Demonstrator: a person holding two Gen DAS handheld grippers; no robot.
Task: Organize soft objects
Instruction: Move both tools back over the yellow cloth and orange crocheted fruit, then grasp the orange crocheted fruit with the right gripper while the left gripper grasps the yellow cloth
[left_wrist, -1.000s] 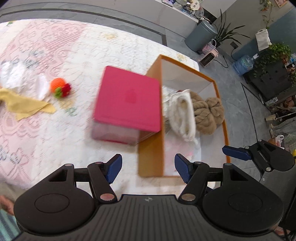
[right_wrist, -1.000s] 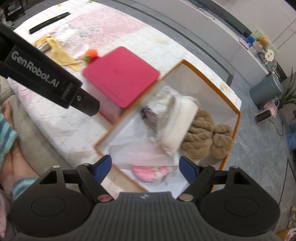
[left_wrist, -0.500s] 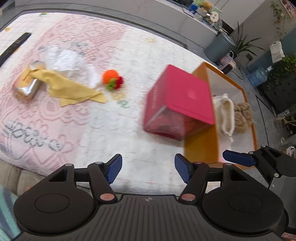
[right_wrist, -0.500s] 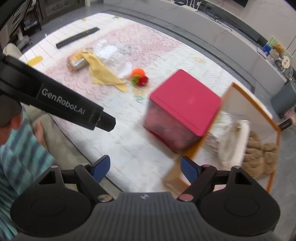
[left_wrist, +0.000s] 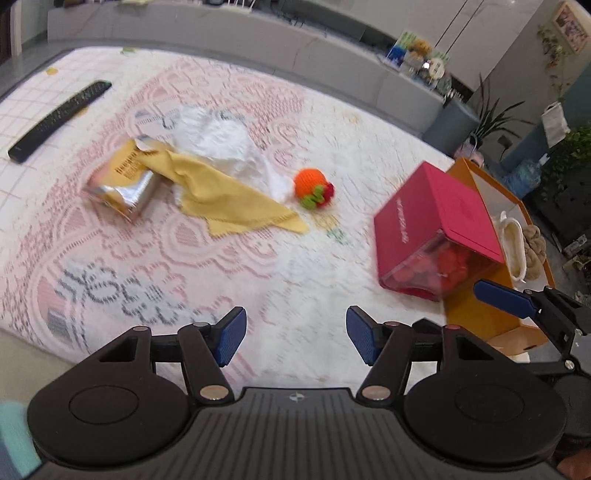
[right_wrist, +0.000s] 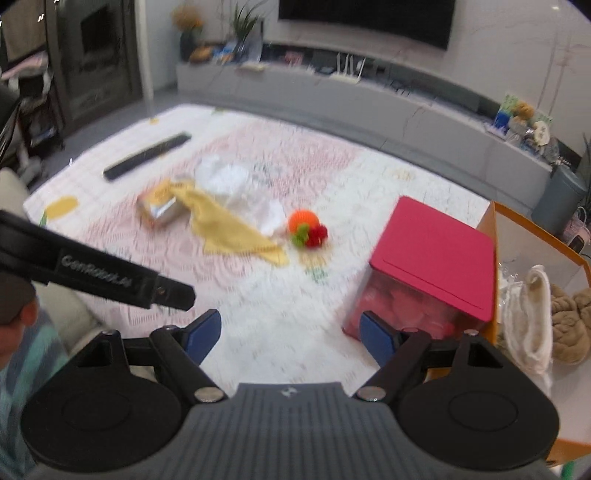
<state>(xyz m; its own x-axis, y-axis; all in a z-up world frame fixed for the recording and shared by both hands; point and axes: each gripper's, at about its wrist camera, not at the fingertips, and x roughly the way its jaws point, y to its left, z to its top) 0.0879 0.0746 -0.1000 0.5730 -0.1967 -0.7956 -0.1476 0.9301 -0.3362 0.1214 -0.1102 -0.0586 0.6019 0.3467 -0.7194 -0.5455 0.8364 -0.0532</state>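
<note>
Several soft items are lying loose on the lace-covered bench (left_wrist: 122, 266). Left to right we are noting: foil packet (left_wrist: 122, 184), yellow cloth (left_wrist: 229, 199), white cloth (left_wrist: 229, 144), knitted orange ball (left_wrist: 312, 183), red-lidded box (left_wrist: 439, 221), then orange box (left_wrist: 484, 314), apparently collecting sorted softs. Left tongs (left_wrist: 293, 334) and right tongs (right_wrist: 290, 330) are hanging open and empty, likely approaching another pickup.

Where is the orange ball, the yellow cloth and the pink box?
orange ball (left_wrist: 310, 181), left wrist view, on its orange knitted top.
yellow cloth (left_wrist: 229, 199), left wrist view, middle of the flat part.
pink box (right_wrist: 439, 251), right wrist view, on its lid.
</note>
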